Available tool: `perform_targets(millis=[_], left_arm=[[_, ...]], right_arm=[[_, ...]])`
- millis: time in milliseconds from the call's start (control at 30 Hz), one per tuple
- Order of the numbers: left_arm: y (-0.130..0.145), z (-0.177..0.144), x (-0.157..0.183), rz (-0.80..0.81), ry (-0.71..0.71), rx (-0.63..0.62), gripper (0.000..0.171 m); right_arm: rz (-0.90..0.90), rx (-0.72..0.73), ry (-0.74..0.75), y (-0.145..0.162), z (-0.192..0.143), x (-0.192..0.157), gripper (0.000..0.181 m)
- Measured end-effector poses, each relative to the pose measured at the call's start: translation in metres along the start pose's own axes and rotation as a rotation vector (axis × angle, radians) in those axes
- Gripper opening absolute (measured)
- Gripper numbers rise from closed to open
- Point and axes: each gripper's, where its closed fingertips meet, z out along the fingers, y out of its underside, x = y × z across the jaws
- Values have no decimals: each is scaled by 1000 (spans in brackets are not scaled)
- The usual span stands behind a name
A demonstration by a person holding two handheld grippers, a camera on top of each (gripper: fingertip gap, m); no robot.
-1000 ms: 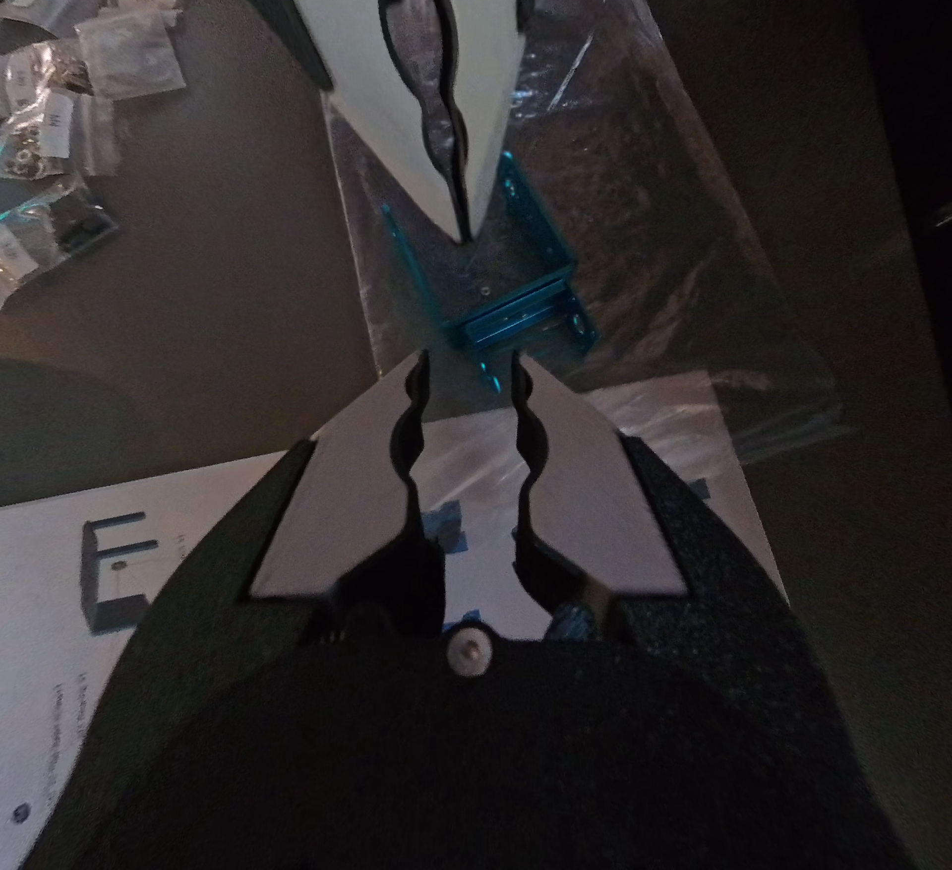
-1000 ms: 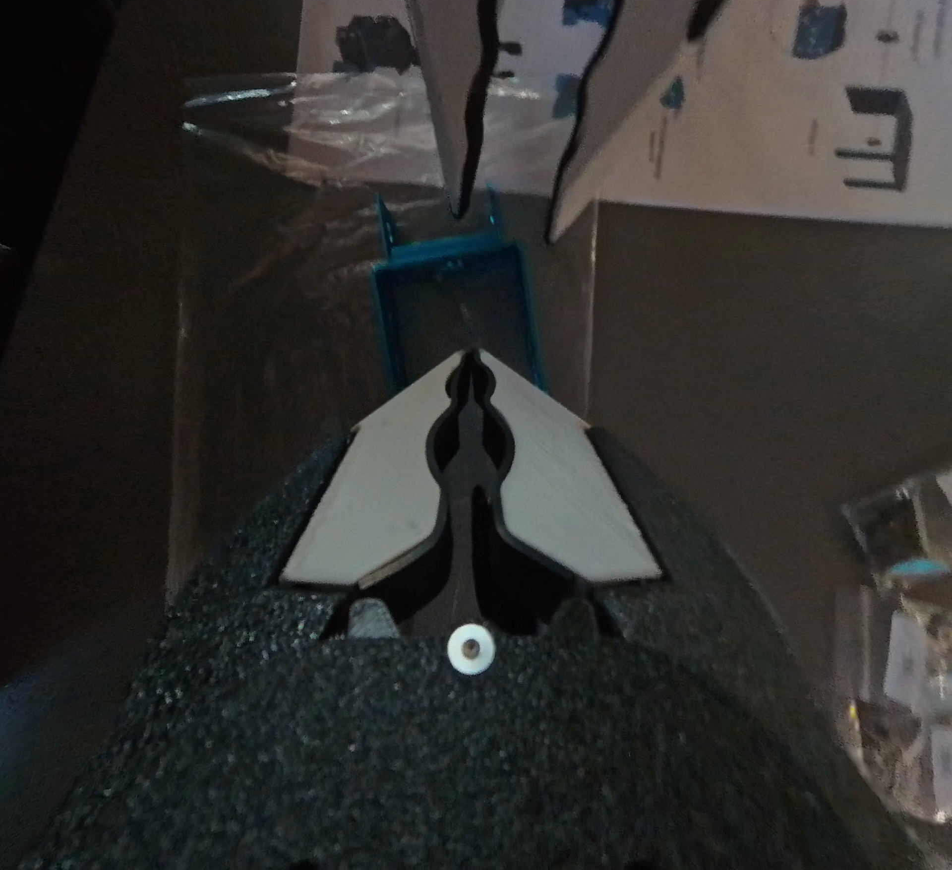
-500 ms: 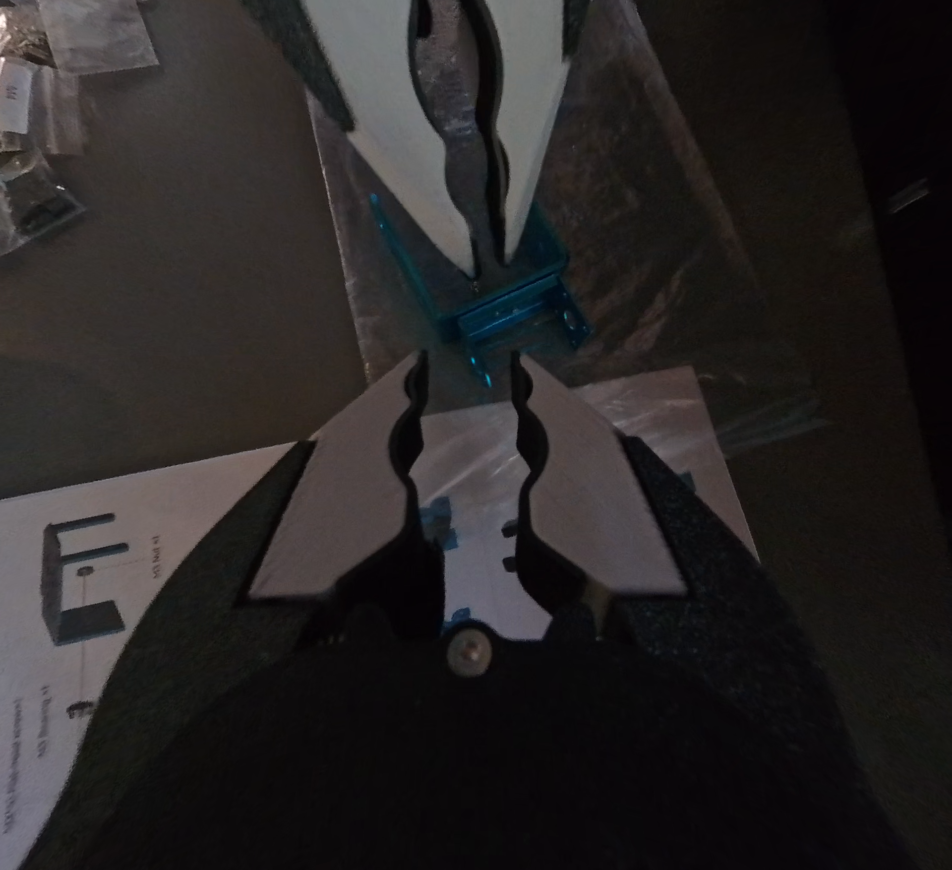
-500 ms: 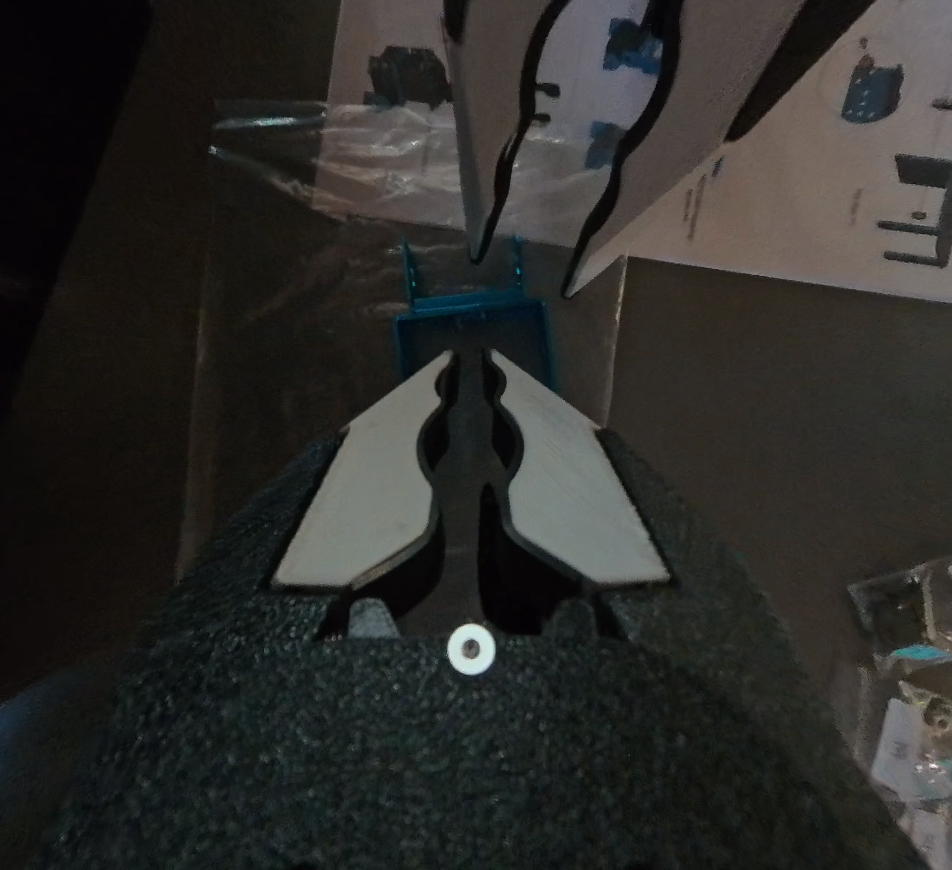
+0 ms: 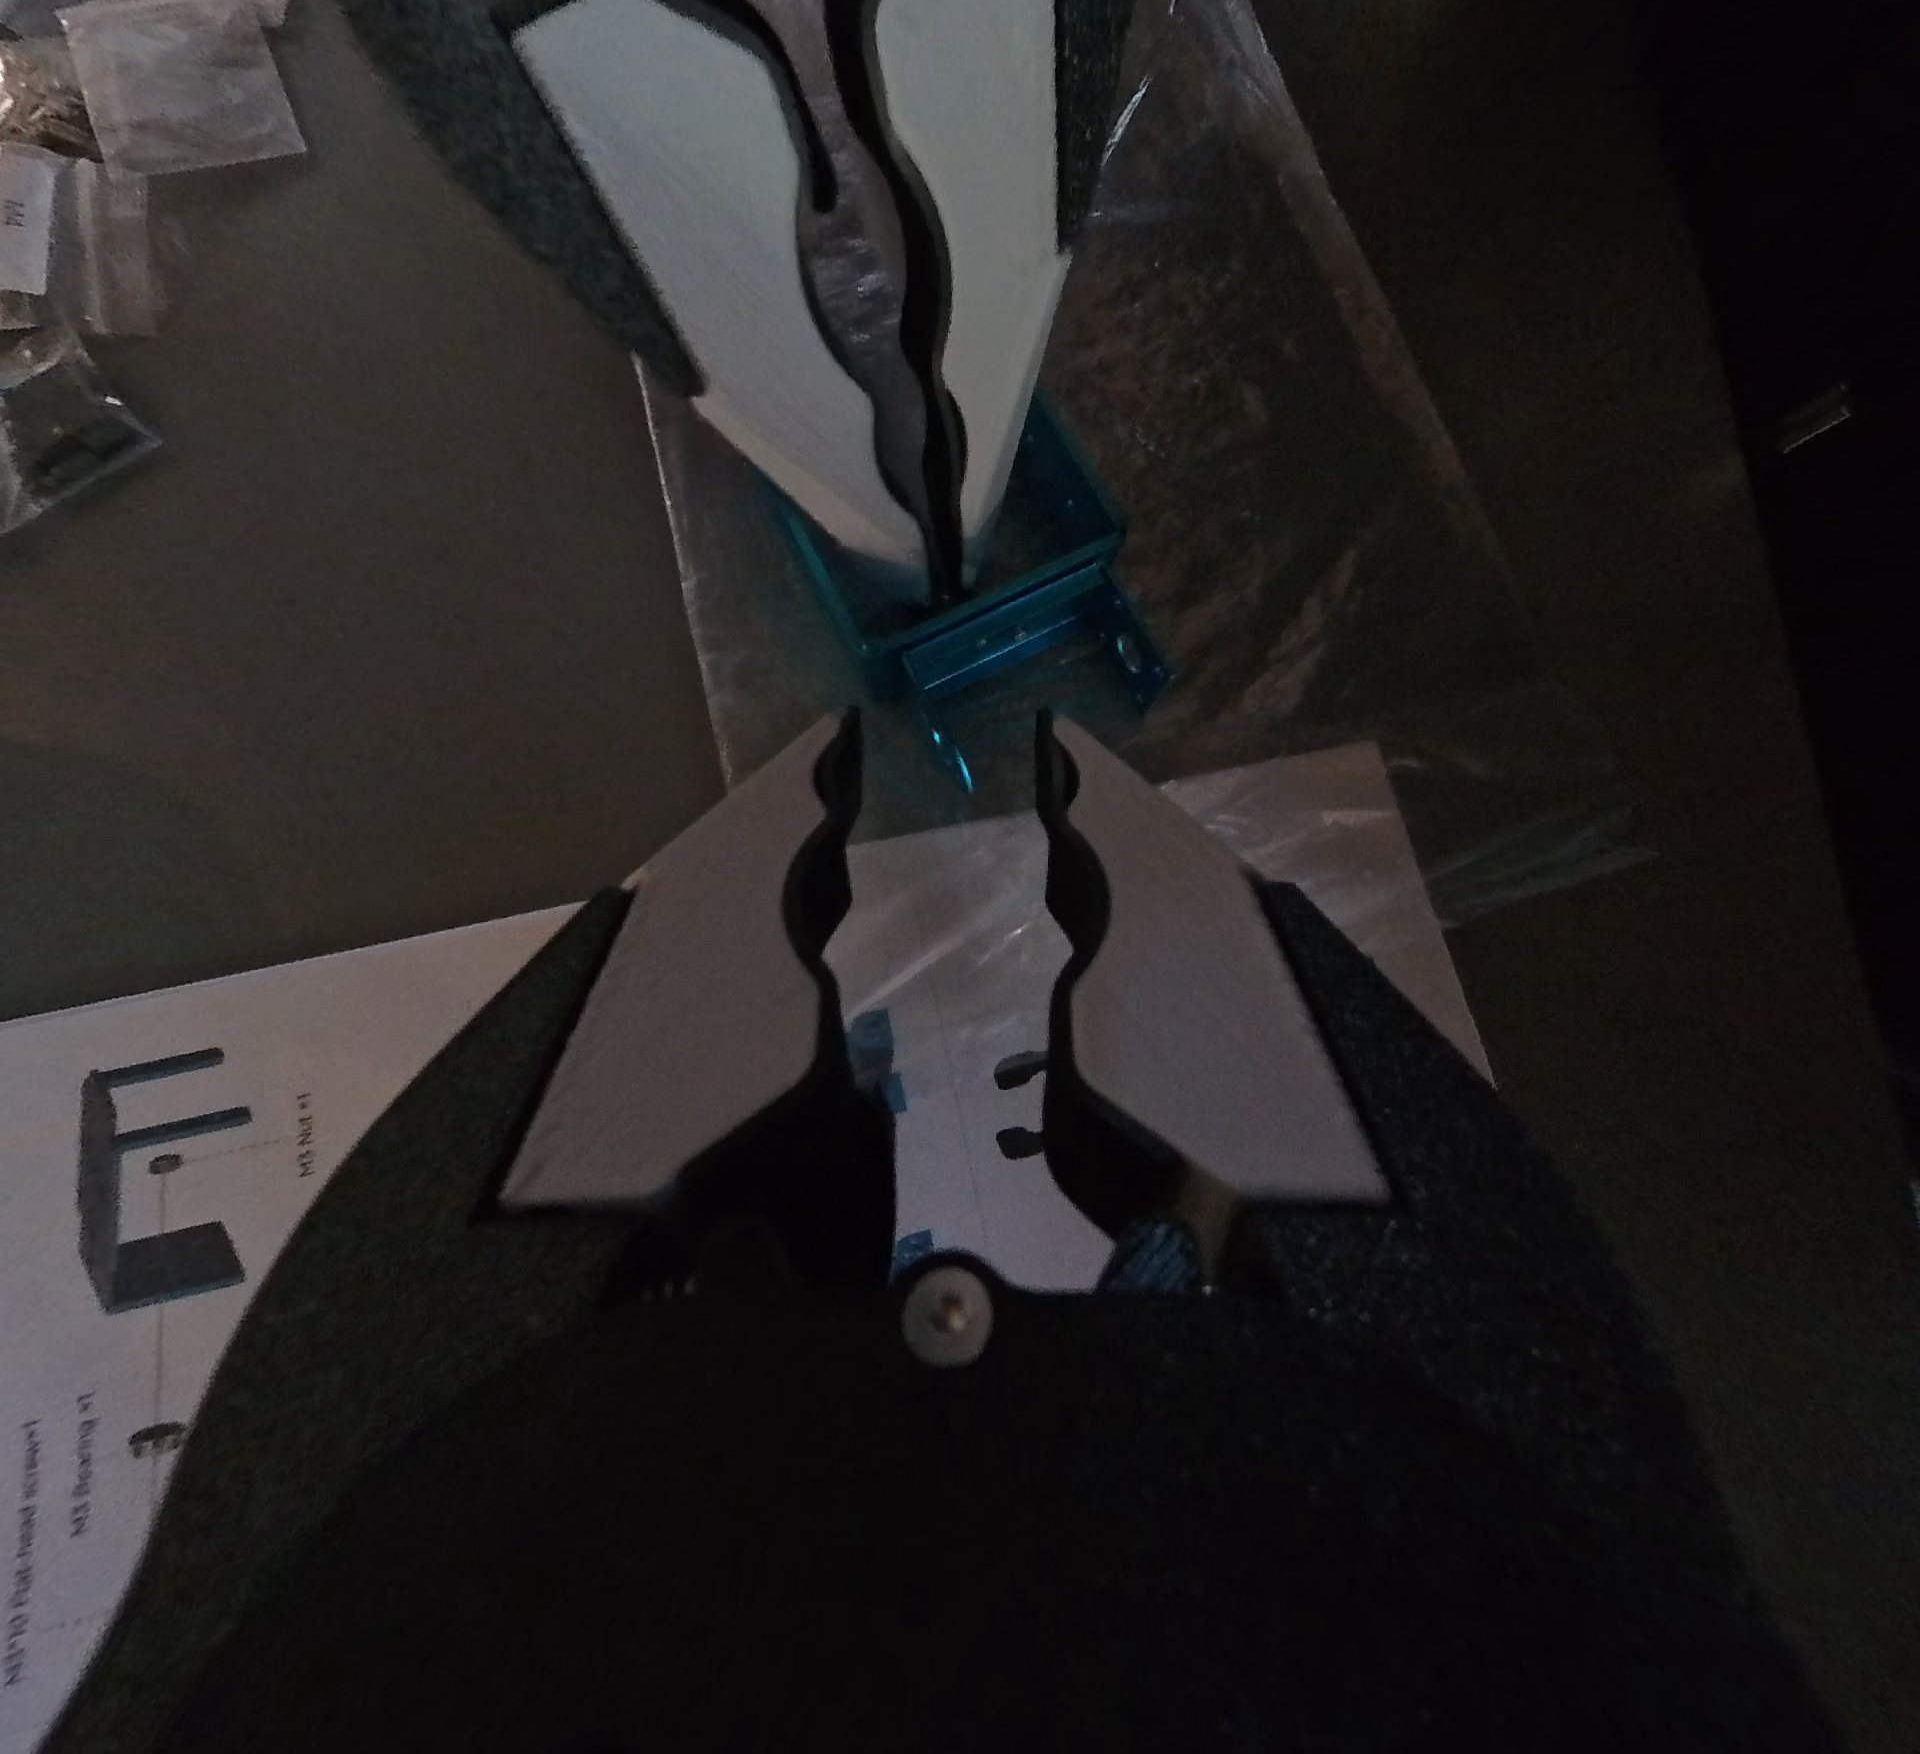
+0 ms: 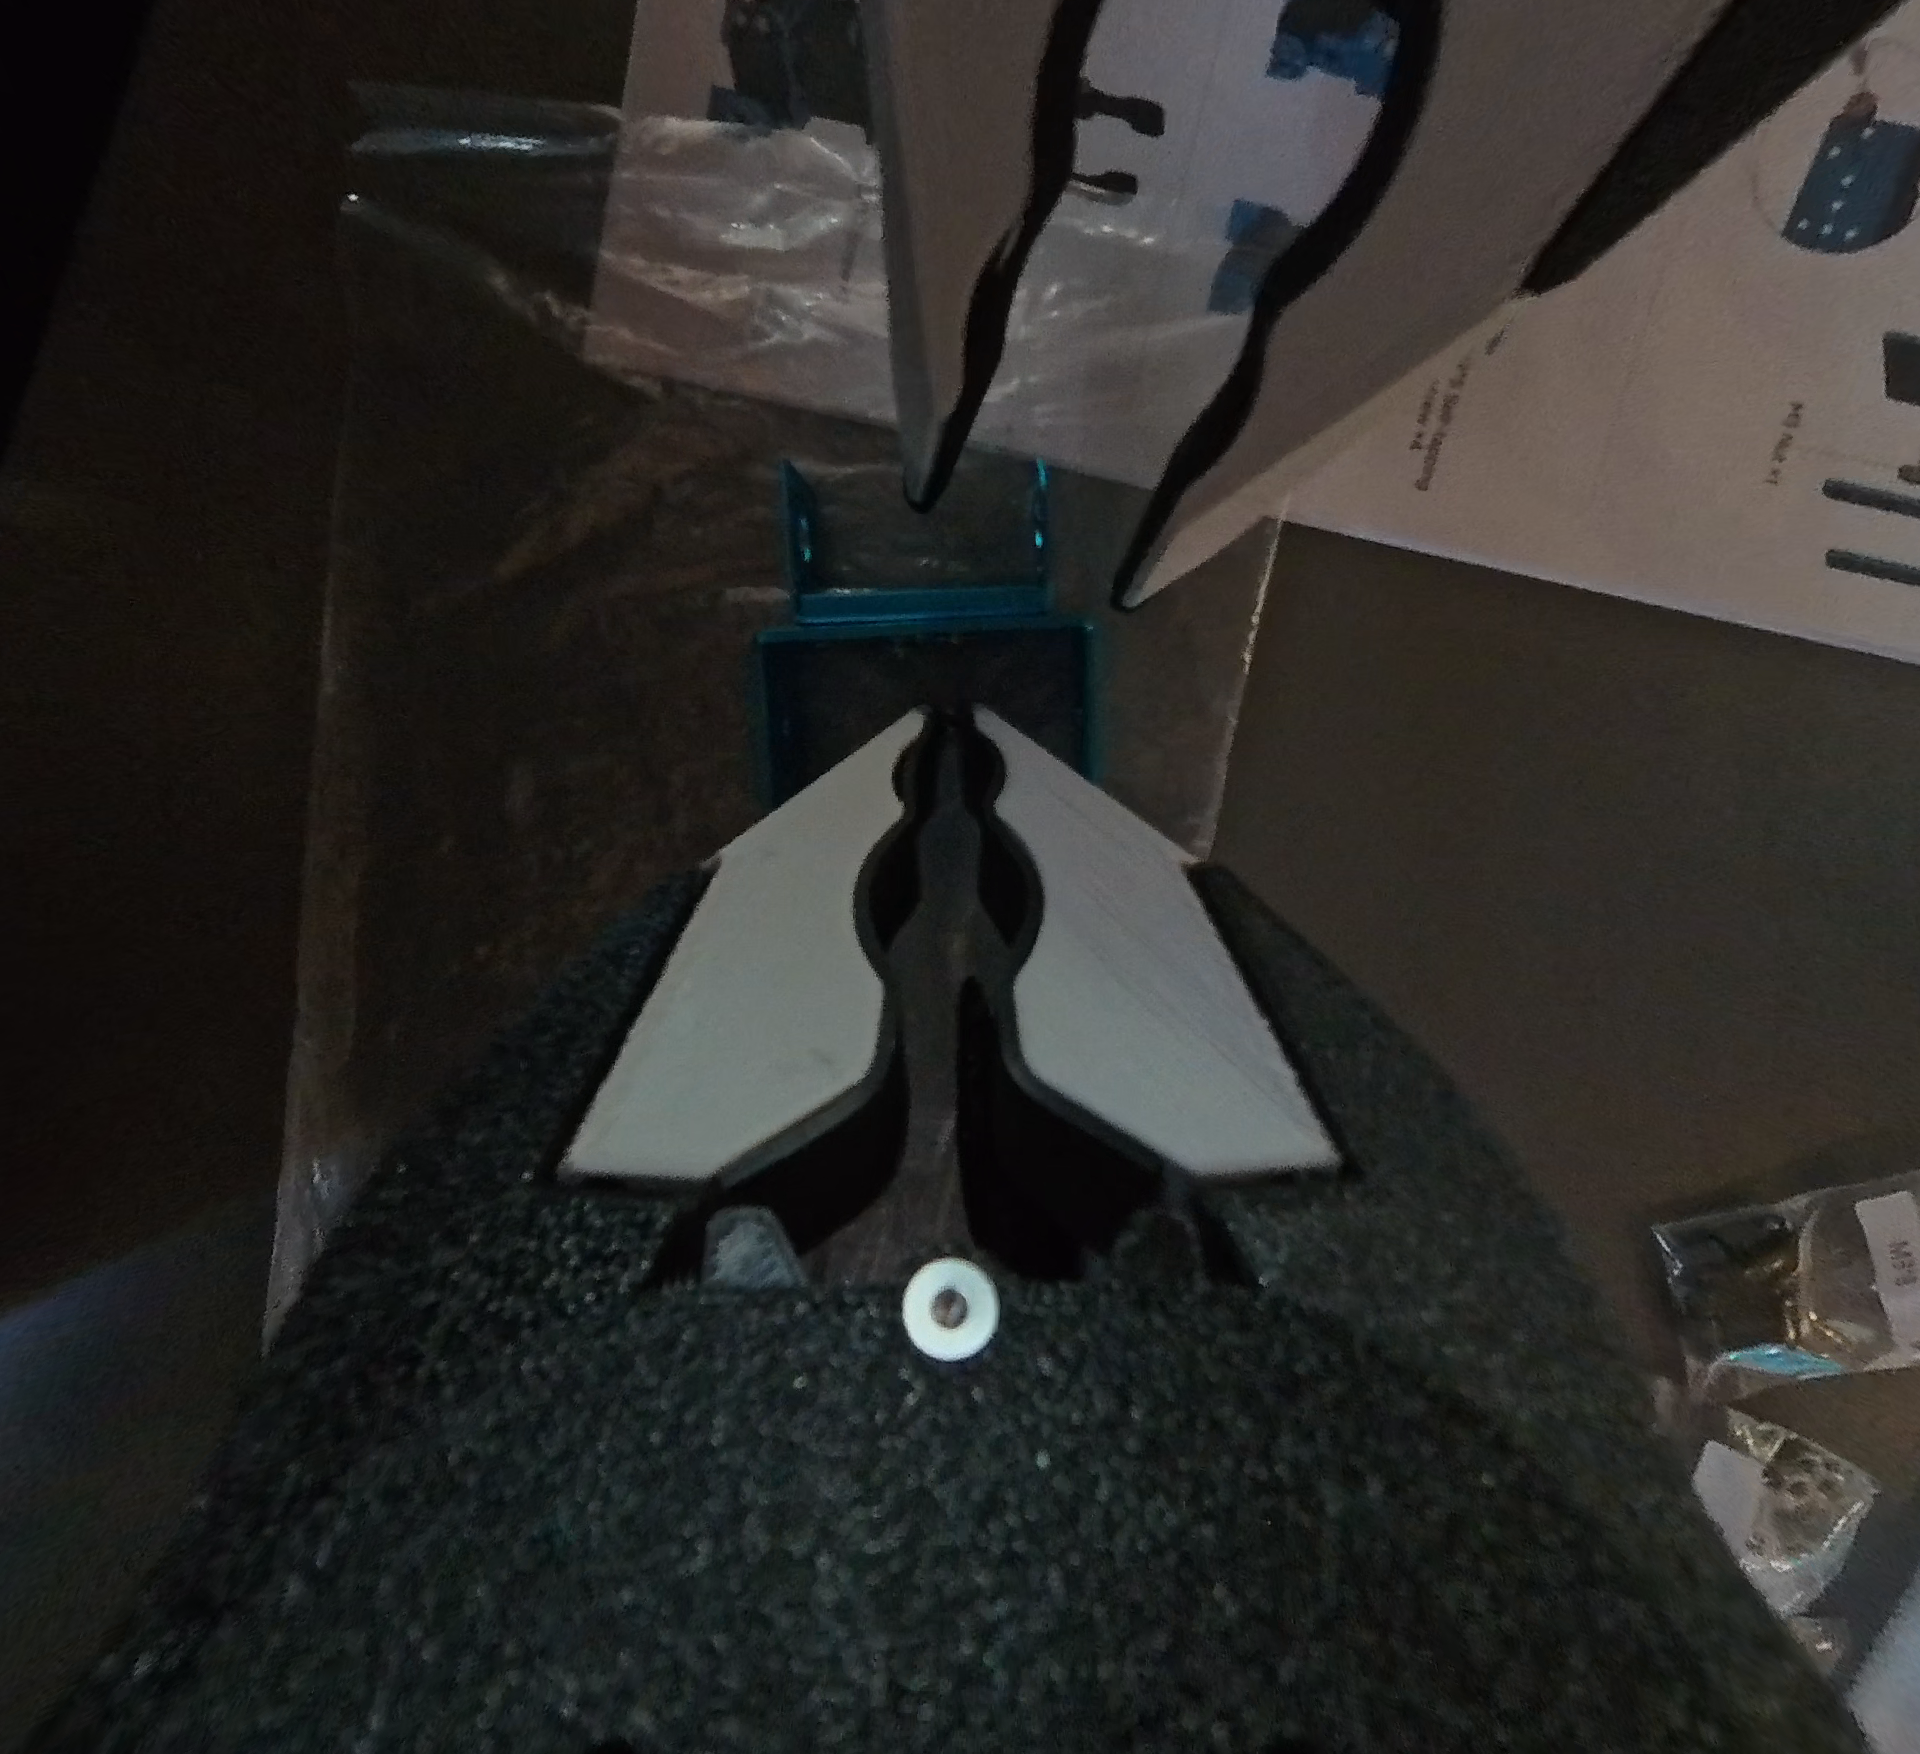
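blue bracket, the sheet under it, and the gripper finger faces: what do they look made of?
Blue bracket: likely anodised aluminium, with a thin bent profile, metallic sheen and drilled holes. Clear sheet under it: a plastic film or bag, glossy and wrinkled. Right gripper fingers: pale matte faces with dark wavy edges, possibly rubber; the material is unclear.

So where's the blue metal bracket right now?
The blue metal bracket lies on the clear plastic sheet, mid-frame in both wrist views, between the open left gripper and the right gripper.
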Motion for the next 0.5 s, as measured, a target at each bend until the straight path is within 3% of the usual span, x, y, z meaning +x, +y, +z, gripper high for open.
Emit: perform_targets(millis=[400, 500], left_arm=[[-2, 1, -4, 1, -19, 14, 33], [-3, 1, -6, 0, -27, 22, 33]], right_arm=[[90, 169, 12, -4, -14, 0, 0], [147, 161, 40, 12, -23, 2, 0]])
